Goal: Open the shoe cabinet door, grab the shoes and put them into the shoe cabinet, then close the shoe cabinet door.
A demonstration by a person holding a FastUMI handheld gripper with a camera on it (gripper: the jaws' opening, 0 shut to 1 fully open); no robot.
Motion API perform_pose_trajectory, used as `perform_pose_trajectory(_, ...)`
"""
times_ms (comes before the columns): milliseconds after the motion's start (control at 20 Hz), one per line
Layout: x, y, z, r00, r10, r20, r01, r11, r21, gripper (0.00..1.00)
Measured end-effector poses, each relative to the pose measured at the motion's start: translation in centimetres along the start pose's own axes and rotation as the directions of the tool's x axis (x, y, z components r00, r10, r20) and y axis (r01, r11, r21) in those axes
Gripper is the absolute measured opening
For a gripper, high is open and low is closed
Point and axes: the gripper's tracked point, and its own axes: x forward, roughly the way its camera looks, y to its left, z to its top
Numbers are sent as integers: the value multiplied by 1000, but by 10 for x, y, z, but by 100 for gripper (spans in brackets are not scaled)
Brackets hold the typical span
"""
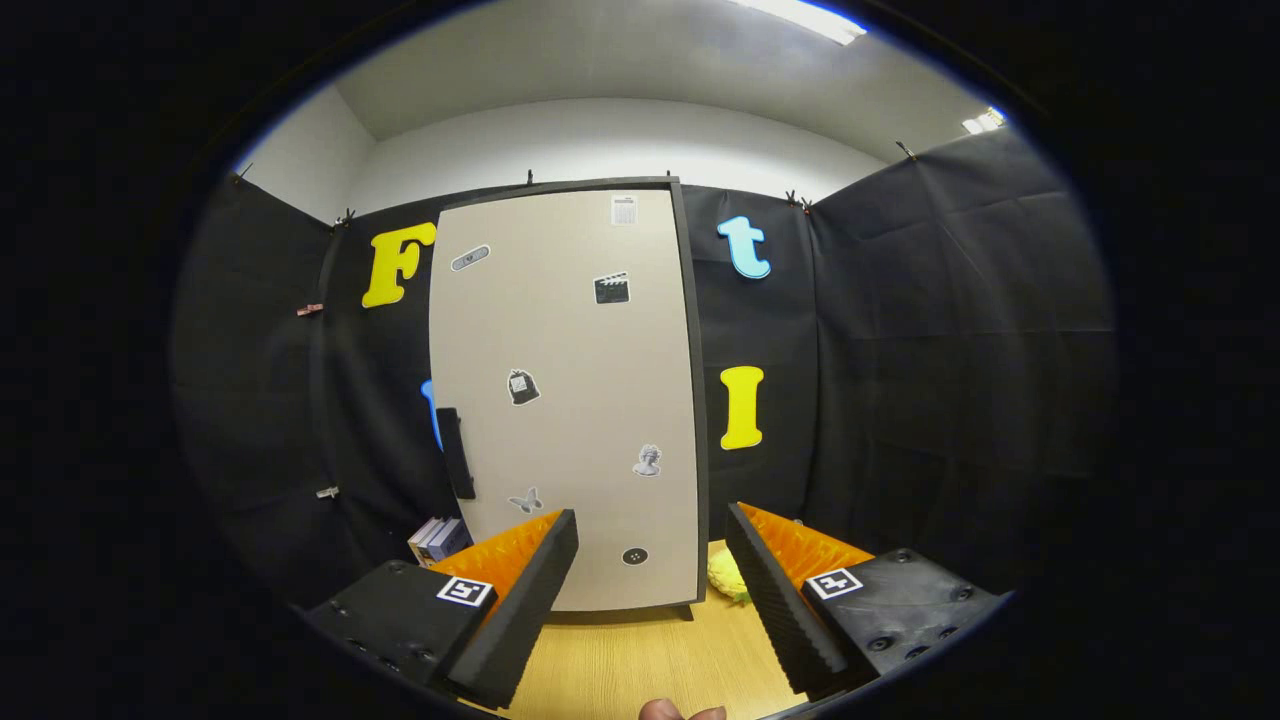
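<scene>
2 fingers of the tongs (650,600) reach forward from the nearest part of the scene, spread wide with nothing between them, each carrying a square marker on its block. Just behind them, at the very near edge, the tips of a person's fingers (682,711) peek in. The tongs hang level above the wooden desk (640,660), pointing straight at the shoe cabinet (570,400), whose lower part shows through the gap between the fingers.

Beyond the fingertips the shoe cabinet stands upright on the desk, its pale door (575,330) shut flat in a dark frame. 1 dark vertical handle (455,452) sits on the door's left edge, a little above the left fingertip. Several small stickers dot the door panel.

Just right of the cabinet's foot, between it and the right finger, a yellow fuzzy object (728,577) lies on the desk, partly hidden; I cannot tell whether it is a shoe. Left of the cabinet, past the left finger, a few books (438,538) stand against the booth wall.
</scene>
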Motion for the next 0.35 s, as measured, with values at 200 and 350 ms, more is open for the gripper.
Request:
perform_pose_trajectory(200, -1, -2, 1, 1000, 0, 5, 0, 1000, -1, 98)
perform_pose_trajectory(350, -1, -2, 2, 1000, 3, 8, -3, 1000, 5, 98)
